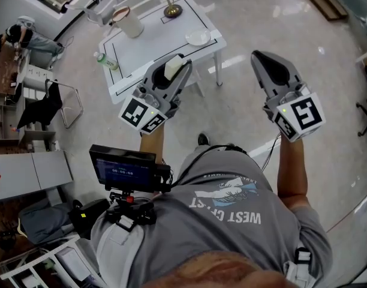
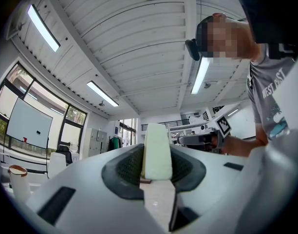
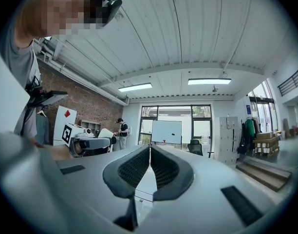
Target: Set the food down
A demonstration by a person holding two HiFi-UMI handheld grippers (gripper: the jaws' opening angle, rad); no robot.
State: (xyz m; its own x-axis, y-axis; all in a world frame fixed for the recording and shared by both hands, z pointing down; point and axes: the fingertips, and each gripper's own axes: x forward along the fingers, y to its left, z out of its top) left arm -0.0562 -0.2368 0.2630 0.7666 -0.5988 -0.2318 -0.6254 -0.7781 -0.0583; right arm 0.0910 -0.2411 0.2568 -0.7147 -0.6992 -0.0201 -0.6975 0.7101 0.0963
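Since the fingers of the left gripper (image 1: 176,63) are clamped on the pale food block (image 2: 157,150), held in the air short of the table (image 1: 150,48), and those of the right gripper (image 3: 150,152) meet on nothing, carry it forward level and let go only once it rests, probably on the small plate (image 1: 198,38).

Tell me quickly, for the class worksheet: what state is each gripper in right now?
Left gripper: shut on a pale block of food.
Right gripper: shut, nothing between its jaws.
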